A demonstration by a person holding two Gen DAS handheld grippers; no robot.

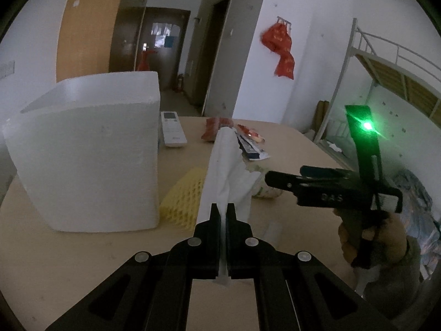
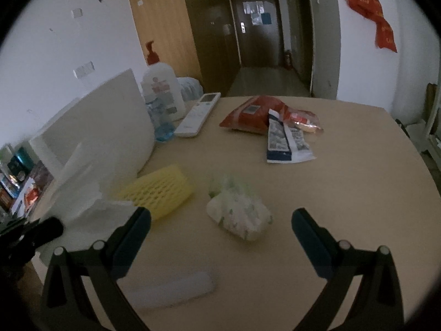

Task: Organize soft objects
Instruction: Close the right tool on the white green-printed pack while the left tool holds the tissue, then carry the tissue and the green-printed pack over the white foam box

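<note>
White foam sheet, perhaps, in left gripper jaws.

Yellow foam net, white tissue

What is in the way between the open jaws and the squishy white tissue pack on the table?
Nothing visible. The right gripper has its jaws open wide, and the soft white tissue pack lies on bare tan table right ahead between them. The yellow foam net sleeve sits off to the side.

Dormitory room: bunk bed, table
</note>
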